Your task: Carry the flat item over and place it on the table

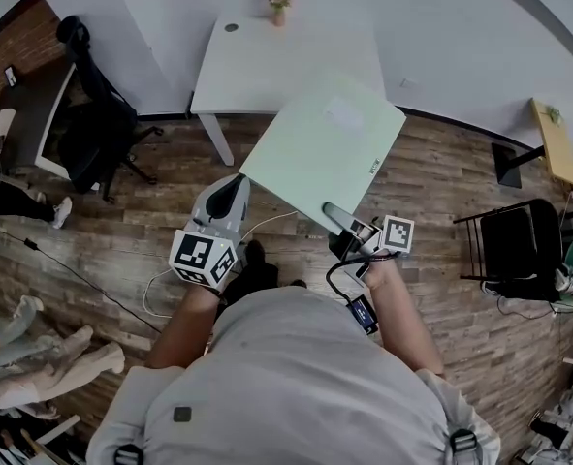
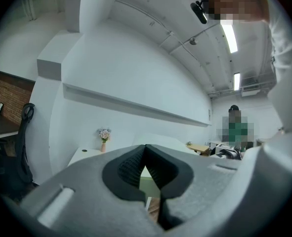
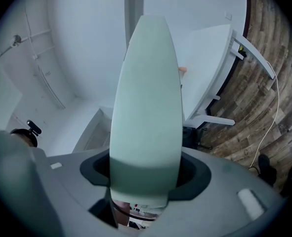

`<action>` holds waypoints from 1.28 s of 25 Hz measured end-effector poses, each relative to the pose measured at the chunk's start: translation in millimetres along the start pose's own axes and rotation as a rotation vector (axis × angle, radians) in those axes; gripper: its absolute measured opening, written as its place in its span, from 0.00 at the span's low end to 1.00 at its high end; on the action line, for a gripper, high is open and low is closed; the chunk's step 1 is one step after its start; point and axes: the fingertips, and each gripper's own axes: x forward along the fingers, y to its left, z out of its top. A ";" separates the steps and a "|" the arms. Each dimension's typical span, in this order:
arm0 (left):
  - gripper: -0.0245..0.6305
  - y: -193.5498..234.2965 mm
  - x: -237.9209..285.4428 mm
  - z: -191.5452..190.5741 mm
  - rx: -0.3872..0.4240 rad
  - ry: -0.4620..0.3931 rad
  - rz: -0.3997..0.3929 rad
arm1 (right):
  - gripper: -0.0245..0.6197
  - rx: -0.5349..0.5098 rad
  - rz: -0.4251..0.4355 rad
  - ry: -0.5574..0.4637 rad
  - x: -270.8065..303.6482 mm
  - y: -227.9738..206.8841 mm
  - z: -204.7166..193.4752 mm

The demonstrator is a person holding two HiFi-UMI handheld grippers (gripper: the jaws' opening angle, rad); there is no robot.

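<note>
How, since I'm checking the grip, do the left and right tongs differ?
The right tongs clamp the board; the left tongs hold nothing. The right jaws stand wide around it; the left jaws meet at their tips. Both are held out over the floor.

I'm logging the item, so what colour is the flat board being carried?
The board is a plain pale mint green; the head view shows it best.
</note>
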 end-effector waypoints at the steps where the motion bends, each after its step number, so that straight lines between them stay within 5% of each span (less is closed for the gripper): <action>1: 0.04 8.5 4.0 1.2 0.002 0.000 -0.004 | 0.49 -0.001 -0.002 0.000 8.0 -1.7 4.2; 16: 0.04 149.3 70.7 37.3 0.015 -0.001 -0.099 | 0.50 0.011 -0.043 -0.067 149.4 -27.4 78.0; 32: 0.04 193.7 112.6 37.1 -0.001 0.020 -0.034 | 0.50 0.049 -0.034 -0.031 189.7 -48.0 134.2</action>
